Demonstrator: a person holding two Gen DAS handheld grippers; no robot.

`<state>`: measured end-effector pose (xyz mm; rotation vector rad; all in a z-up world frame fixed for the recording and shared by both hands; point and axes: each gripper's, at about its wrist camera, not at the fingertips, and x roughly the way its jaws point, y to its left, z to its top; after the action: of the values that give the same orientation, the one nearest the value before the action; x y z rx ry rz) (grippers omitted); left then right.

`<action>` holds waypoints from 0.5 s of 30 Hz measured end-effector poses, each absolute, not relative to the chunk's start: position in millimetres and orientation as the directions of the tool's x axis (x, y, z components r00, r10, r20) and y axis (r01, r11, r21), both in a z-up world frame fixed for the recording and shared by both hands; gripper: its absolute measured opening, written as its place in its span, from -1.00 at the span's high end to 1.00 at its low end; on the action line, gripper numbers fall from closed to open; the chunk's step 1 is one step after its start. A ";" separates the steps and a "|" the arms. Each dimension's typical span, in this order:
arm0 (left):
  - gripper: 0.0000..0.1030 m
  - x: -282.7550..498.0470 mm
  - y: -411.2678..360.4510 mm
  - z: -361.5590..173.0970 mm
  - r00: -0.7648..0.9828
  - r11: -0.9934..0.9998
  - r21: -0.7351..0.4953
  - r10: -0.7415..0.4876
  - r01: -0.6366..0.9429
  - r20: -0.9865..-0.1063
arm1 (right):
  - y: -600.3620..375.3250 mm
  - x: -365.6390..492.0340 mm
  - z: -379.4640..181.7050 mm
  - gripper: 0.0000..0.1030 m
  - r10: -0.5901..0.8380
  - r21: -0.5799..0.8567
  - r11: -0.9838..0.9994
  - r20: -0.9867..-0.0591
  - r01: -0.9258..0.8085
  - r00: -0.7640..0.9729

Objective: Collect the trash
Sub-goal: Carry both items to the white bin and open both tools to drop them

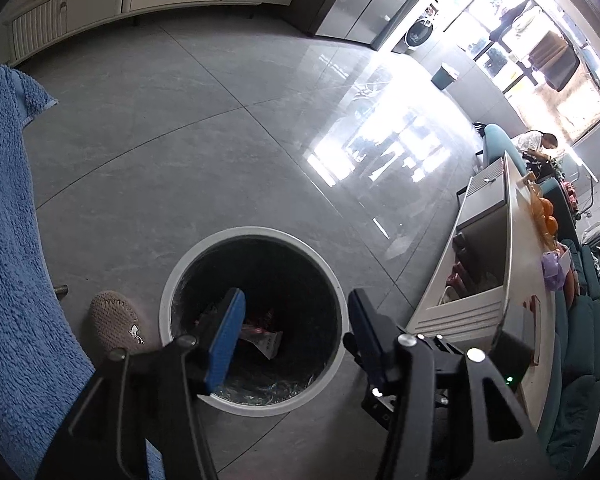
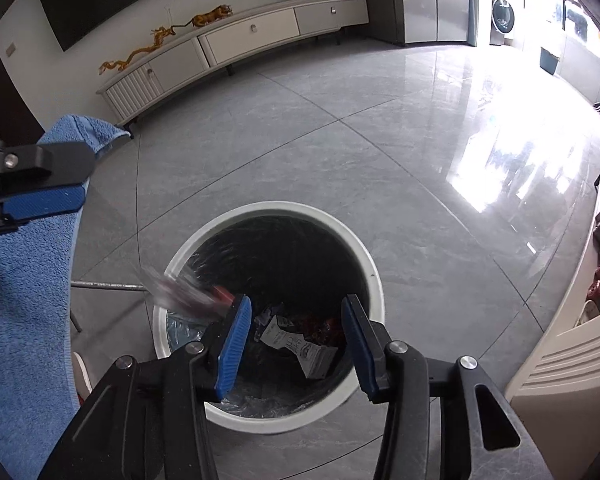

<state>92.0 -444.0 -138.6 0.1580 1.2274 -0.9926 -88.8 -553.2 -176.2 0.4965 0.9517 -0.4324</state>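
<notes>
A round white trash bin (image 1: 172, 292) with a dark liner stands on the grey floor; it also shows in the right wrist view (image 2: 374, 276). Wrappers and paper (image 1: 266, 340) lie at its bottom, seen too in the right wrist view (image 2: 312, 344). My left gripper (image 1: 296, 304) is open and empty above the bin. My right gripper (image 2: 296, 310) is open above the bin. A blurred clear wrapper with red print (image 2: 184, 292) is in the air beside its left finger, over the bin's rim. The left gripper's finger (image 2: 44, 200) shows at the left edge.
A blue towel (image 1: 8, 240) covers the left side, also in the right wrist view (image 2: 24, 312). A slippered foot (image 1: 118, 320) is beside the bin. A white coffee table (image 1: 520, 260) with fruit stands right. A low TV cabinet (image 2: 236, 40) lines the far wall.
</notes>
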 end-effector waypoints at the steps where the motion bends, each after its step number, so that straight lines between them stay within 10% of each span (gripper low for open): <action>1: -0.01 90.9 -442.4 -136.5 -0.001 0.591 -0.391 -0.551 0.706 -0.835 | -552.9 -93.1 -172.8 0.13 -0.139 0.207 0.805 -0.846 0.557 0.515; 15: 0.00 42.6 -366.4 -53.7 0.191 0.553 -0.269 -0.637 0.789 -0.747 | -531.3 -141.6 -89.4 0.13 -0.234 0.227 0.795 -0.740 0.562 0.630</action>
<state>42.6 -366.4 -53.7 0.1900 0.9424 -1.0094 -141.6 -531.3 -89.4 0.4690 0.7618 -0.4756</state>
